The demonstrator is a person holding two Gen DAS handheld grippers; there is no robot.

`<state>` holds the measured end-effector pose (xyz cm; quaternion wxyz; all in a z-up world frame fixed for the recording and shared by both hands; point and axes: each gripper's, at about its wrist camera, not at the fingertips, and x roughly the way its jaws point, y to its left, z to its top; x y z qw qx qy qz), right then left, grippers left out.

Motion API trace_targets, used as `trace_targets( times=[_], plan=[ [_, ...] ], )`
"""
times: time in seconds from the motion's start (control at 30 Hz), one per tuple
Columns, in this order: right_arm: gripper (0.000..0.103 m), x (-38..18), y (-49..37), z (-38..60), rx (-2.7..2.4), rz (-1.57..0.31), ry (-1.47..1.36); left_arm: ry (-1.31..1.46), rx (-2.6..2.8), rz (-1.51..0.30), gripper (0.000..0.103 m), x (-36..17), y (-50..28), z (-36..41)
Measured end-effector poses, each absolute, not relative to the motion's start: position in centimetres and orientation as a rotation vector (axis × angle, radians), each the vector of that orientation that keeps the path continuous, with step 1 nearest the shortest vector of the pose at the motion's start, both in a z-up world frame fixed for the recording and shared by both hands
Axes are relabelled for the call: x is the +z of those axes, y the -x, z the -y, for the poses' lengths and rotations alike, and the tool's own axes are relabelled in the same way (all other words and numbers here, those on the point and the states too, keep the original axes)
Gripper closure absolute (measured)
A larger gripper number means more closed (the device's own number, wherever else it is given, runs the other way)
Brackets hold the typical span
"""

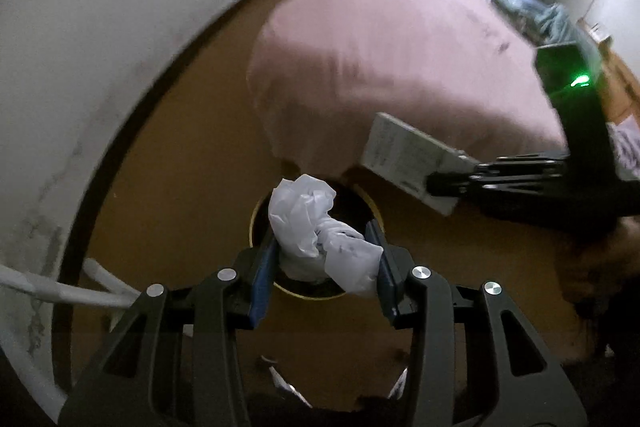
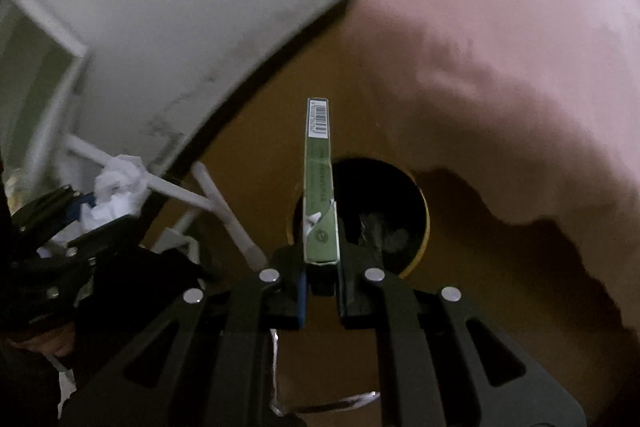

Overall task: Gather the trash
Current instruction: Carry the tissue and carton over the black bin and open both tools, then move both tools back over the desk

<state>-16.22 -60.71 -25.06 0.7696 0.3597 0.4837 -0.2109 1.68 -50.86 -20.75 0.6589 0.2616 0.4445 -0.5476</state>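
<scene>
Both grippers hang over the round bin [image 1: 316, 247], low in the frame's centre on the brown floor [image 1: 180, 167], presumably so each load can drop straight in. The left gripper [image 1: 326, 259] is part-open, pinching a crumpled white wad [image 1: 316, 227]. The right gripper [image 2: 322, 279] is clamped tight on a flattened green carton [image 2: 320, 187], held edge-up above the opening.

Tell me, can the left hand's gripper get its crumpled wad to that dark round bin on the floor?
Probably yes. The left gripper holds the crumpled white wad right above the bin's open mouth, with nothing between them. The right gripper, holding a flat carton, stays off to one side.
</scene>
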Motion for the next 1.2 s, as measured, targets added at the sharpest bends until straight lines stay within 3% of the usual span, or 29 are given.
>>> trace_targets(
  times=[0.2,0.4,0.5,0.53,0.57,0.6,0.63,0.77,0.87,0.97,1.2],
  plan=[
    [0.092,-30.4,16.0,62.8,-0.448,-1.130,-0.842,-0.582,-1.217,-1.173,0.060,-27.8,-2.7,54.1],
    [0.092,-30.8,15.5,64.3,-0.439,-1.117,-0.855,-0.598,-1.228,-1.152,0.059,-28.2,-2.9,55.5],
    [0.090,-29.5,15.5,64.4,-0.426,-1.101,-0.842,-0.608,-1.230,-1.113,0.039,-27.2,-2.4,55.7],
    [0.088,-28.9,15.4,64.4,-0.422,-1.104,-0.829,-0.611,-1.228,-1.100,0.029,-26.7,-2.3,55.7],
    [0.073,-28.4,15.3,64.4,-0.421,-1.100,-0.817,-0.613,-1.230,-1.081,0.028,-26.2,-2.3,55.9],
    [0.044,-28.0,15.5,64.5,-0.426,-1.092,-0.809,-0.614,-1.234,-1.059,0.028,-25.5,-2.1,55.9],
    [0.034,-27.3,15.6,64.6,-0.438,-1.073,-0.794,-0.613,-1.239,-1.048,0.024,-24.8,-1.9,55.9],
    [0.031,-24.0,16.4,64.2,-0.472,-1.027,-0.760,-0.592,-1.226,-0.969,0.022,-20.7,-1.3,54.5],
    [0.029,-20.1,16.3,63.3,-0.498,-0.984,-0.686,-0.565,-1.195,-0.921,0.010,-16.8,-0.7,52.4],
    [0.021,-14.4,15.0,60.6,-0.487,-0.909,-0.558,-0.493,-1.166,-0.846,0.007,-11.0,-0.1,48.1],
    [0.016,-4.5,5.9,46.8,-0.158,-0.762,-0.324,-0.381,-0.820,-0.698,0.007,-1.7,-2.0,29.8]
  ],
)
